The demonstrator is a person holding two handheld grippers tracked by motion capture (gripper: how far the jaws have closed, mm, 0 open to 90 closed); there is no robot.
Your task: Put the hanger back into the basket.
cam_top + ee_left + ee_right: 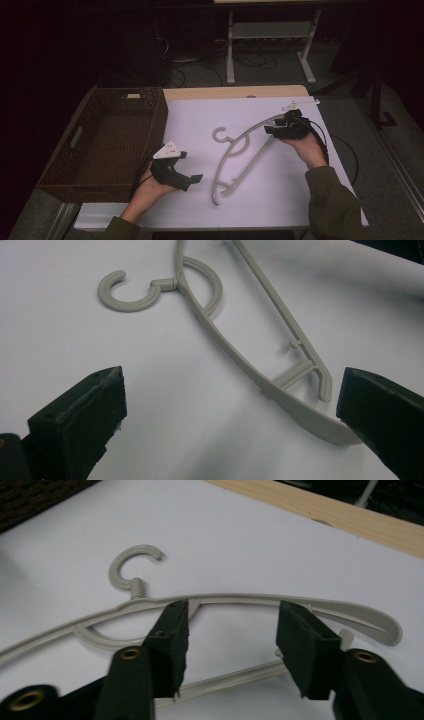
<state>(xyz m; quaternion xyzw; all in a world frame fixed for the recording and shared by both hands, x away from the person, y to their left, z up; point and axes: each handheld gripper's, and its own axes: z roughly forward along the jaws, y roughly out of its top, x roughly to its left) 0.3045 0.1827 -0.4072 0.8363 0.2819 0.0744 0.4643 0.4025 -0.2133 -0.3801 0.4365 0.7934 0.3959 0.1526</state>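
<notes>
Grey hanger on the white sheet, wicker basket to its left

My right gripper (230, 645) straddles the plastic clothes hanger (240, 150) near one shoulder, jaws part-open, pads not pressing. My left gripper (230, 415) sits wide open by the hanger's other end, holding nothing. The dark wicker basket (155, 125) looks bare inside.

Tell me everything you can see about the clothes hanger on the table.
The hanger is pale grey, plastic by its look, with a round open hook, curved shoulders, a straight lower bar and small notches near the ends. It lies flat on the white sheet, right of the basket. The right hand-held gripper straddles one shoulder, jaws part open, pads not visibly pressing. The left hand-held gripper is open by the other end.
</notes>
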